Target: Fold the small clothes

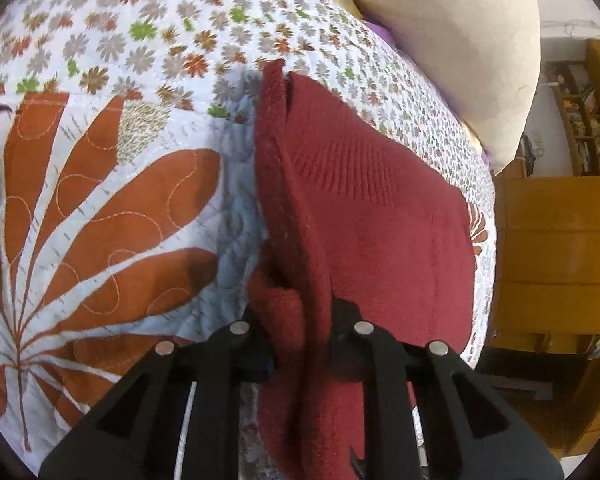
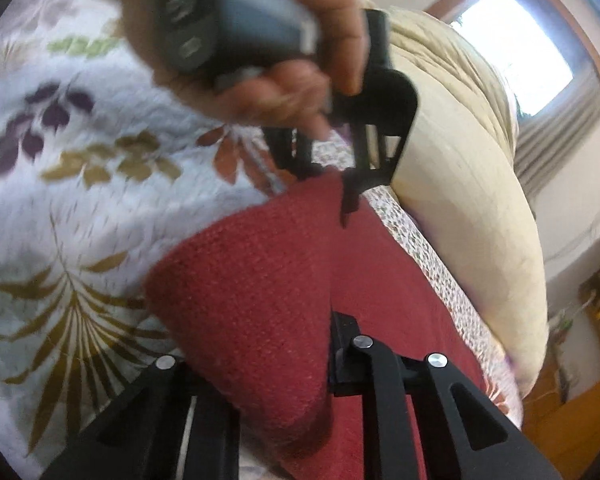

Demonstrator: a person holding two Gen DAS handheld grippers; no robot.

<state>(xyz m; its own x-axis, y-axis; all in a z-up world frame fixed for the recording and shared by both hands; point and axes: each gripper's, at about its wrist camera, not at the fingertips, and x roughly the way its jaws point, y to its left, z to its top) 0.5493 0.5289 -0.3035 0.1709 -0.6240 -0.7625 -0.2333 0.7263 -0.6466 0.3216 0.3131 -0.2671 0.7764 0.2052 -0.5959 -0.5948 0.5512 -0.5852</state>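
L gripper (image 1: 302, 344): matte black plastic, two-finger linkage. Each side has 2 angled struts w/ triangular cut-outs; 4 round silver pivot pins on top, 2 per side. Thin pale stripe runs along inner strut, left side.

R gripper (image 2: 288, 354): same build, black struts, triangular cut-outs; 3 silver pins visible, 4th hidden by cloth. Pale stripe on inner left strut too.

R wrist view also shows the L unit from outside: grey-blue handle body w/ dark oval buttons, black curved bracket below. Hand (image 2: 300, 80) wrapped round handle, blurred; no sleeve seen.
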